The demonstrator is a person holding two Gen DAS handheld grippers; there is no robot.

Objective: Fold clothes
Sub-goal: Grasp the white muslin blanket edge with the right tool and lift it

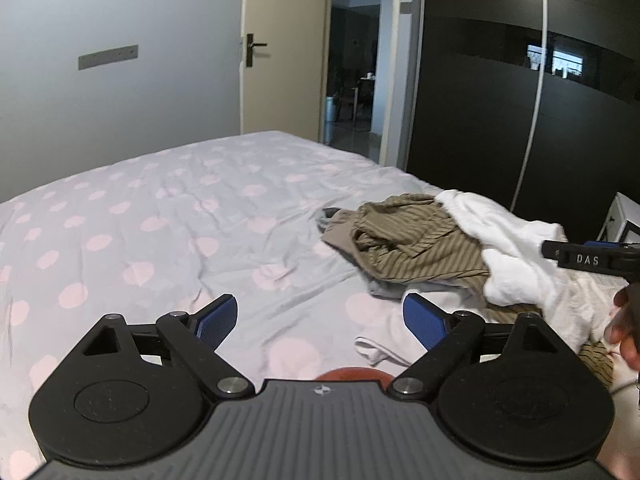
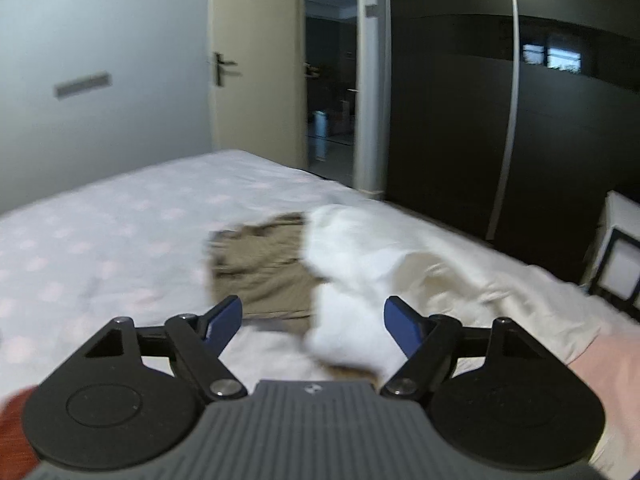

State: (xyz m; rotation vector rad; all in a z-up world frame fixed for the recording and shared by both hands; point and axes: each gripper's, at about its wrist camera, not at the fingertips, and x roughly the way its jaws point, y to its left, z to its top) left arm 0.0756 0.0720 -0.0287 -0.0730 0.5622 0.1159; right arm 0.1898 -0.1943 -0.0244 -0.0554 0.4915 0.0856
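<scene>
A heap of clothes lies on the bed's right side: an olive striped garment (image 1: 416,240) and a white garment (image 1: 516,248) draped over it. My left gripper (image 1: 320,322) is open and empty, above the bedspread left of the heap. My right gripper (image 2: 314,322) is open and empty, hovering just above the white garment (image 2: 360,272), with the olive garment (image 2: 264,268) ahead to its left. The right wrist view is blurred. The right gripper's side also shows at the right edge of the left wrist view (image 1: 592,258).
The bed has a grey cover with pink dots (image 1: 160,220). A dark wardrobe (image 1: 500,100) stands to the right. An open doorway (image 1: 356,60) is beyond the bed. A white nightstand (image 2: 620,264) stands at the right edge.
</scene>
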